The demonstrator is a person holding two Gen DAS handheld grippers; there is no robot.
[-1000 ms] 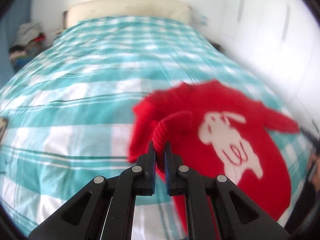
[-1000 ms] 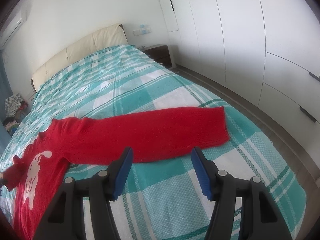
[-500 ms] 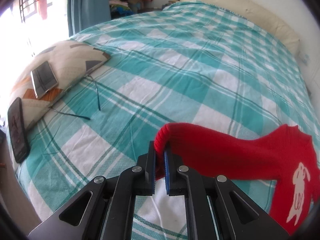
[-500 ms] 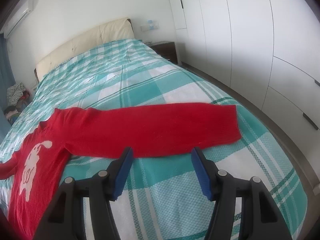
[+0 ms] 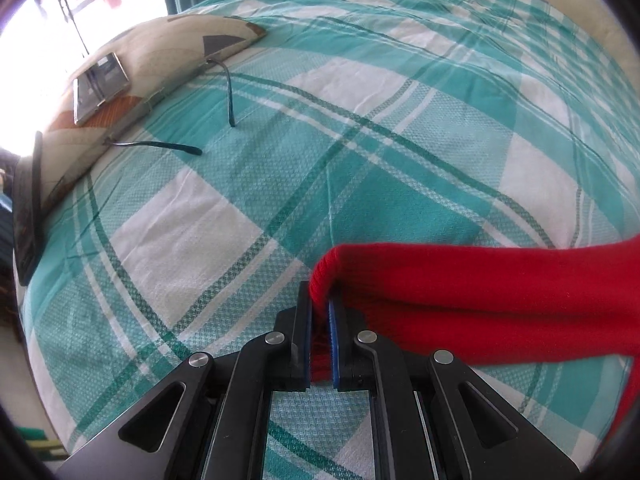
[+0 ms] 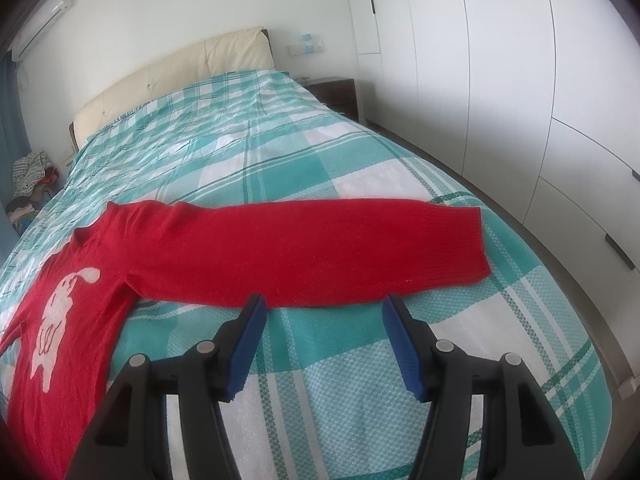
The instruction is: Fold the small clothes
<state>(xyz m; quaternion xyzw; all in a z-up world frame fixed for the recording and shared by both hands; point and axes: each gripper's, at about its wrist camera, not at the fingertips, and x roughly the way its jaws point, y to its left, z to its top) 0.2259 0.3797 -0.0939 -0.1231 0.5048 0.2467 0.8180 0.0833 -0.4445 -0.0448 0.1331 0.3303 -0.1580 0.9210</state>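
A small red sweater [image 6: 168,256] with a white animal print [image 6: 60,308] lies on the teal checked bedspread [image 6: 304,168]. In the right wrist view one sleeve [image 6: 344,252] lies flat, stretched to the right. My right gripper [image 6: 322,308] is open and empty, just in front of that sleeve's near edge. In the left wrist view my left gripper [image 5: 319,308] is shut on the cuff of the other sleeve [image 5: 480,300], which stretches off to the right above the bedspread [image 5: 280,168].
A patterned pillow [image 5: 160,60] lies at the left bed edge with a tablet [image 5: 100,88] on it, a dark phone [image 5: 28,216] and a cable [image 5: 230,92] beside it. White wardrobes [image 6: 520,80] line the right side. A beige headboard [image 6: 180,76] and a nightstand [image 6: 336,92] stand beyond.
My left gripper has carried the sleeve cuff off the sweater's body and out to the left, so the sleeve is now drawn out. The right gripper has stayed open and drawn closer to its sleeve.
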